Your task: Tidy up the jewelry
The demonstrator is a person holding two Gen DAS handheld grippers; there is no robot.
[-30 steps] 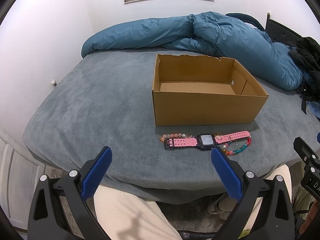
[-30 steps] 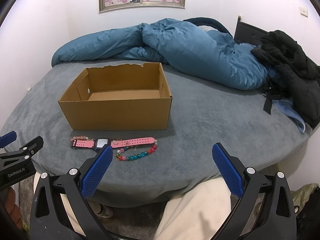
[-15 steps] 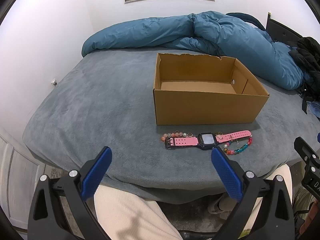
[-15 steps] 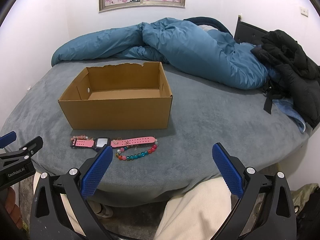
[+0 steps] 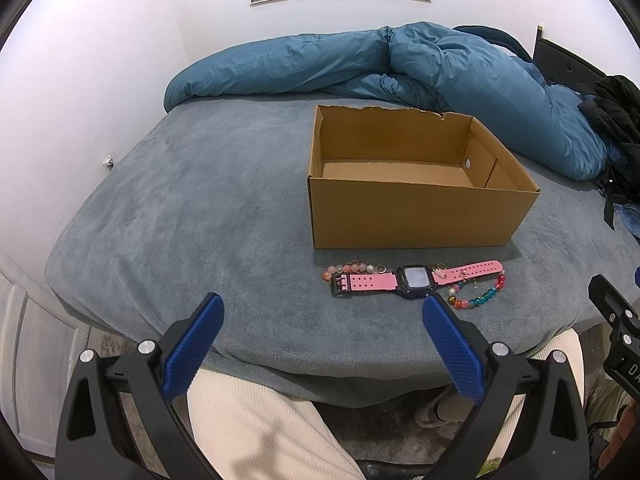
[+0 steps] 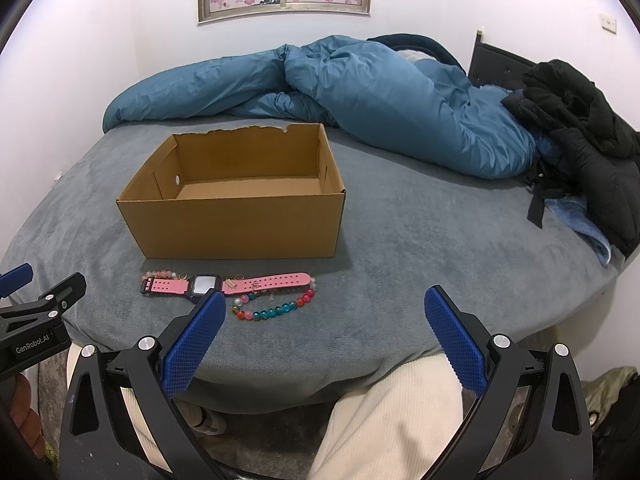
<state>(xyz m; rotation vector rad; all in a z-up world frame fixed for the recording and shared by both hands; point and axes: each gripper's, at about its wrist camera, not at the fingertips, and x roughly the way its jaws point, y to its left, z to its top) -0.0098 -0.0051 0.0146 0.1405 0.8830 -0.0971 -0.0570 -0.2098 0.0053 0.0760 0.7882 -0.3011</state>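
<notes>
Right wrist only: black jacket [image 6: 576, 120]

Bed covered with a grey plush blanket [image 5: 208, 208]. Lying directly on it: an open brown cardboard box [image 5: 416, 216]; just in front of the box, a pink-strapped digital watch [image 5: 414, 279], a pale pink bead bracelet [image 5: 352, 269] and a multicoloured bead bracelet [image 6: 276, 309]; a crumpled teal duvet [image 6: 360, 92] behind; black garments [image 6: 580, 120] at right.
</notes>
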